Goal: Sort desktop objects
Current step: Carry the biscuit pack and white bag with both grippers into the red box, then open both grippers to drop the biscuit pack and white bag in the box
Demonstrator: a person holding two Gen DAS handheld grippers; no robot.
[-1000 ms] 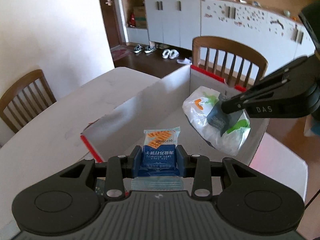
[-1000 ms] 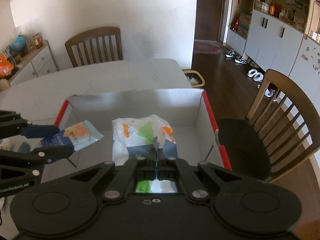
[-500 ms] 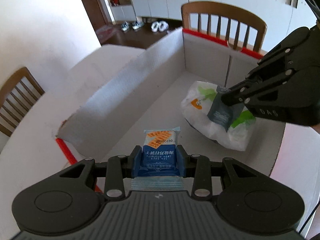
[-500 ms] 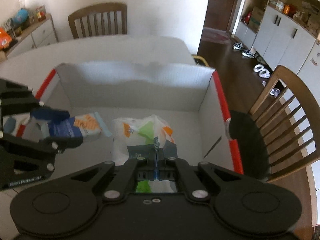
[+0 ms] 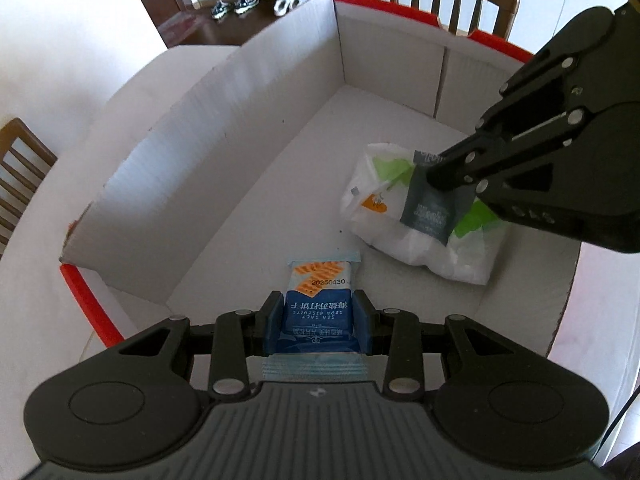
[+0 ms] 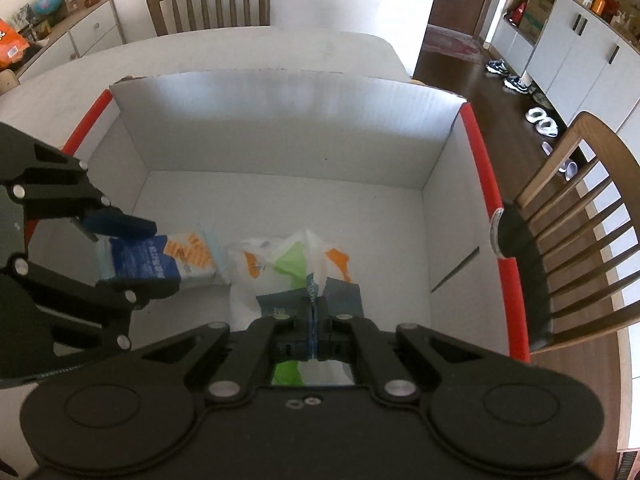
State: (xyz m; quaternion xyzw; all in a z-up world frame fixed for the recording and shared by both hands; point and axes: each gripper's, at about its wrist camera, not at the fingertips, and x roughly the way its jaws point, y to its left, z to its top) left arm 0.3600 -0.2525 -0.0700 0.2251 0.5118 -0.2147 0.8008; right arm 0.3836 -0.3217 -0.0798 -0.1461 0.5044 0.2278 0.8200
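Cracker packet (image 5: 318, 304), the blue one with the orange stripes, is pinched between the pads of the left gripper (image 5: 318, 316) and now hangs low inside the white cardboard box (image 5: 256, 132) with the red rim. A second ago it was up around rim height with the far chair and cupboards filling the background; now the left wrist view looks steeply down and it's pretty much all box floor under the packet. Can't tell if its far end is touching the floor yet.

Same story on the other side. The right gripper (image 6: 314, 316) has its jaws squeezed tight on the top edge of the white plastic bag (image 5: 424, 232) with green and orange print, right by its grey label. The bag has dropped too: earlier it dangled at the level of the near wall, now its bottom sits on the box floor on the right side.

The two items are closer together than before, the packet just to the left of the bag in the right wrist view. Box sits on the white table (image 6: 240, 52), wooden chair (image 6: 580, 232) beside it.
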